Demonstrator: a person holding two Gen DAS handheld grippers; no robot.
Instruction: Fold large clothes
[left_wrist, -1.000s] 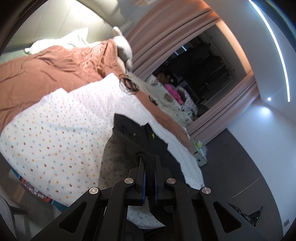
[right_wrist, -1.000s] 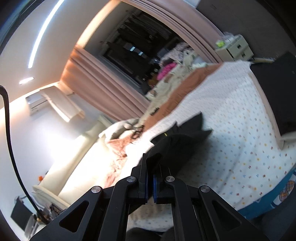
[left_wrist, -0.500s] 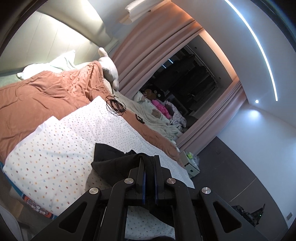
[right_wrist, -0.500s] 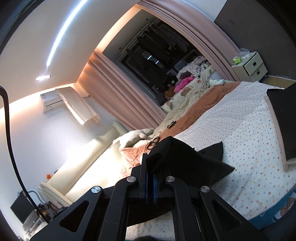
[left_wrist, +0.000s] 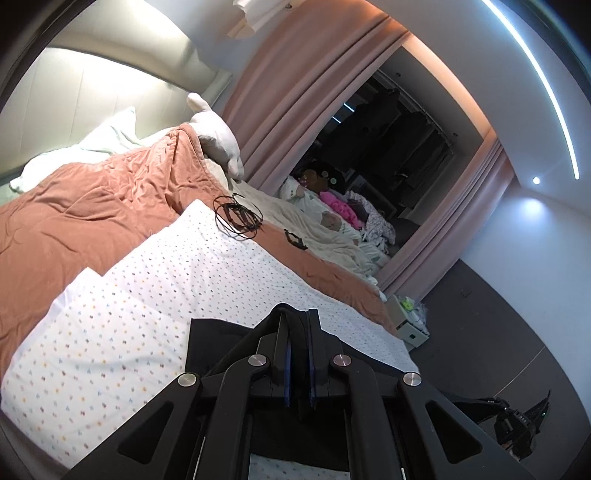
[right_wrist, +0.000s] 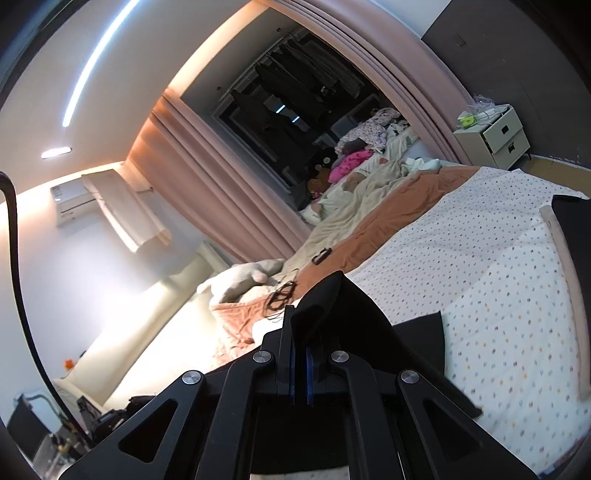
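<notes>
One black garment (left_wrist: 210, 339), one spotted sheet (left_wrist: 155, 295), one nightstand (right_wrist: 495, 136), two claws (left_wrist: 298, 325) (right_wrist: 301, 325)

Pink curtains (left_wrist: 295, 92), white nightstand (right_wrist: 495, 134), strip light (left_wrist: 546, 85)

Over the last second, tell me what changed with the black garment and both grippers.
Both grippers stay shut on the black garment. The left gripper and right gripper have lifted and swung it, so the cloth that trailed out over the dotted sheet now bunches close at the fingers. The cable coil has not moved.
</notes>
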